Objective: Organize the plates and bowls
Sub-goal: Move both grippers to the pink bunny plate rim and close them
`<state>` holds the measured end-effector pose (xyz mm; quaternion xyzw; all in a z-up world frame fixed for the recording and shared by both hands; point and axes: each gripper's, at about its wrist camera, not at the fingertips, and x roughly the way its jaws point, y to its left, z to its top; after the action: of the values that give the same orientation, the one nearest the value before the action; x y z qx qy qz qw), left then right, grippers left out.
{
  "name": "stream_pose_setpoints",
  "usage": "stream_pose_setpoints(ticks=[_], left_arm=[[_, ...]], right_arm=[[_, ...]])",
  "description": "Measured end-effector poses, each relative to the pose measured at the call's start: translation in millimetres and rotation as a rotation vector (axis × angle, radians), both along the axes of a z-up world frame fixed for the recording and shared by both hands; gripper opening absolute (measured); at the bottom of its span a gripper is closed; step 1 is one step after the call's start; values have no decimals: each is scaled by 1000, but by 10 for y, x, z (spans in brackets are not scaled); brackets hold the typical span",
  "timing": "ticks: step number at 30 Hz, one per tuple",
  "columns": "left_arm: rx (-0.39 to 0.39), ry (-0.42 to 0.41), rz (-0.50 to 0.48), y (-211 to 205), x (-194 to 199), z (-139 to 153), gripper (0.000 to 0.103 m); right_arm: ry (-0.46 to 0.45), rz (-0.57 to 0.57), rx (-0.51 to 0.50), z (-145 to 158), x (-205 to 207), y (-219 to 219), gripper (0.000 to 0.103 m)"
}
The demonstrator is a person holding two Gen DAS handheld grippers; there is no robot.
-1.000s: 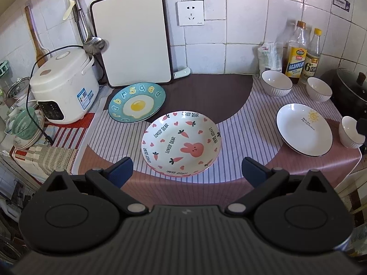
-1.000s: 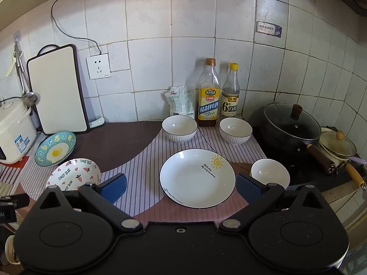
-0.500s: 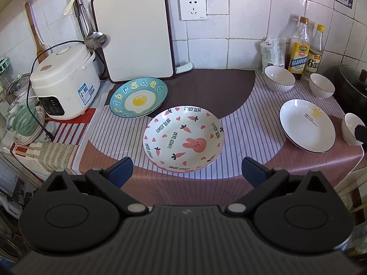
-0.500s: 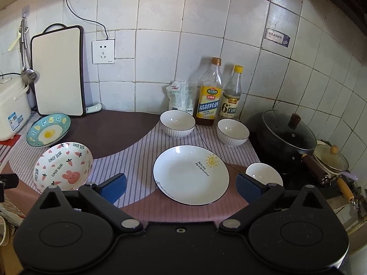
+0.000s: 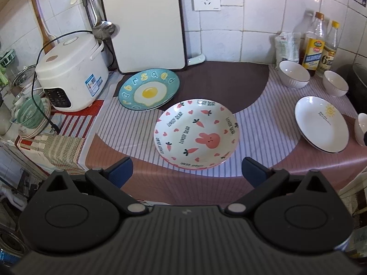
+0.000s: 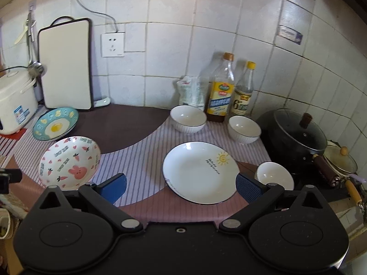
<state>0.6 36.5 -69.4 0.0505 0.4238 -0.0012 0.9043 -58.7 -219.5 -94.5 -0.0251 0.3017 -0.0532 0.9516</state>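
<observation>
A pink rabbit plate (image 5: 196, 133) lies on the striped mat just ahead of my open left gripper (image 5: 187, 171), which hovers near the counter's front edge holding nothing. Behind it sits a teal fried-egg plate (image 5: 149, 89). My right gripper (image 6: 181, 186) stands open and empty over the near rim of a white sun plate (image 6: 199, 171). Two white bowls (image 6: 188, 118) (image 6: 244, 128) stand at the back by the bottles. A third small white bowl (image 6: 274, 175) sits right of the sun plate, beside my right fingertip. The rabbit plate (image 6: 68, 160) and egg plate (image 6: 55, 123) also show at left.
A rice cooker (image 5: 71, 71) and cutting board (image 5: 144, 23) stand at back left. Two bottles (image 6: 221, 89) and a packet (image 6: 191, 91) line the wall. A black lidded pot (image 6: 298, 137) sits on the stove at right. Cups and a cloth (image 5: 29, 114) crowd the far left.
Both grippers have drawn back and risen a little; the plates look smaller and more of the wall and counter edge shows. No dish has moved.
</observation>
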Motion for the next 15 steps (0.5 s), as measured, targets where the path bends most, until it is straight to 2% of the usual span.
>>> stream_pose_setpoints(ticks=[5,8,12,15], left_arm=[[1,2,13,95,125,-10,103],[-41,0,33,186,228,-6,103],[-114,13,17,294,395,-45,103],[-122,-11,12,370,497,-61,102]], right_arm=[[-13,59,41,-19,94,66,103],[-32,119,54,-51,184,135,103],[-89,242,129,-147,312,169,103],[-130,312,175,-258,438,229,103]])
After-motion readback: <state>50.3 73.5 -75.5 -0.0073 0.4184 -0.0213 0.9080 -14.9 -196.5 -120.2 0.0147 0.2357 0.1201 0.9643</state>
